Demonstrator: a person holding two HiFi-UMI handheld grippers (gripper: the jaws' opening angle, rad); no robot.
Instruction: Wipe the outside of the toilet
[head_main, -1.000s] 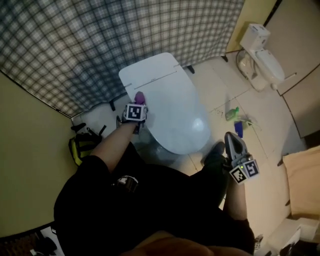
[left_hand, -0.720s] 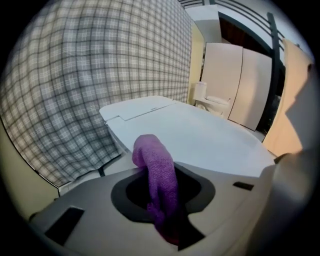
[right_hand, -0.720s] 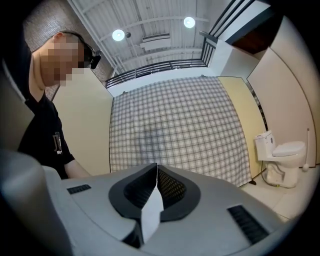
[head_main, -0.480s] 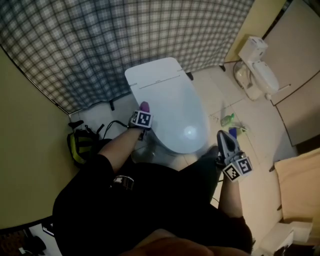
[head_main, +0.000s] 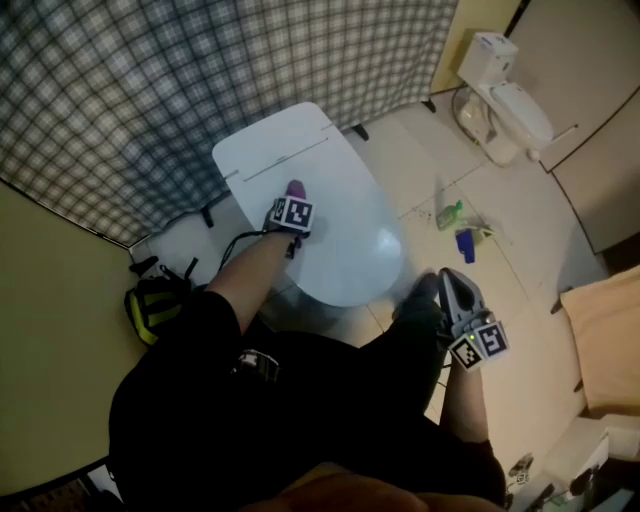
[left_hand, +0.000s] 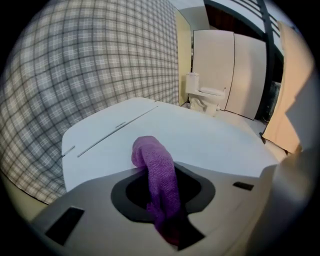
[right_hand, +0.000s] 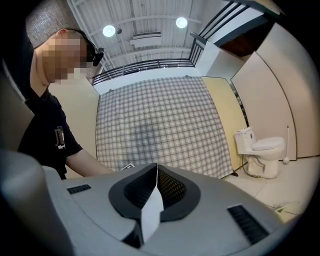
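Left gripper (head_main: 292, 200) is clamped shut on a purple cloth (left_hand: 159, 185), whose free end curls up past the jaws and rests on the white lid of the toilet (head_main: 340, 250). This toilet stands closed in front of a checked curtain (head_main: 200, 80), directly below the person. Right gripper (head_main: 453, 285) hangs low beside the person's leg, well apart from the toilet, its jaws pressed together with nothing between them. Farther right, a small green bottle (head_main: 450, 213) lies on the tiled floor.

Staged bathroom: toilet (head_main: 340, 235), second toilet (head_main: 503, 92), plaid curtain (head_main: 180, 80), industrial ceiling (right_hand: 145, 32) overhead
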